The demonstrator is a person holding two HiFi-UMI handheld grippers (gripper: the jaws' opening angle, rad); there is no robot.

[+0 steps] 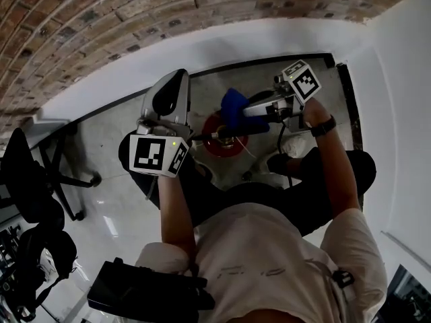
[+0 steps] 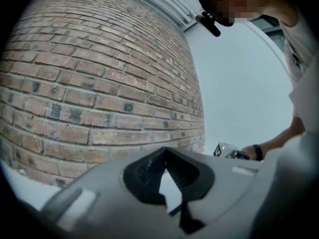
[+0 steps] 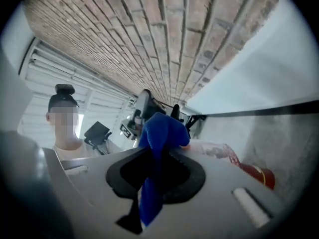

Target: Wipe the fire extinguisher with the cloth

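Two tools are held out over a pale tiled floor point(image 1: 114, 207) at the foot of a brick wall point(image 1: 101, 19), as seen from above the person's head. A red fire extinguisher point(image 1: 225, 142) is stood upright on the floor close to the wall, so its long axis is pointed up toward the head camera and only its round top and black handle are shown there. The right tool point(image 1: 250, 112) is pressed together on a blue cloth point(image 3: 162, 128), which is pinched between the jaws, with a bunched fold pushed out past the tips and a tail hung behind them. The left tool point(image 2: 165, 153) is pressed together at the tips with nothing held, and is aimed away toward the brick wall, to the left of the extinguisher. The extinguisher is placed between the two tools in the head view, but the right one is clearly nearer: the cloth is carried just over the extinguisher's top, at the side toward the wall. From the right gripper view the red body with its pale label is seen just beyond the cloth, stretching away to the right. Whether the cloth is already touching the red body cannot be told. A stroke along the cylinder, from top to base, is judged to be what wiping calls for.
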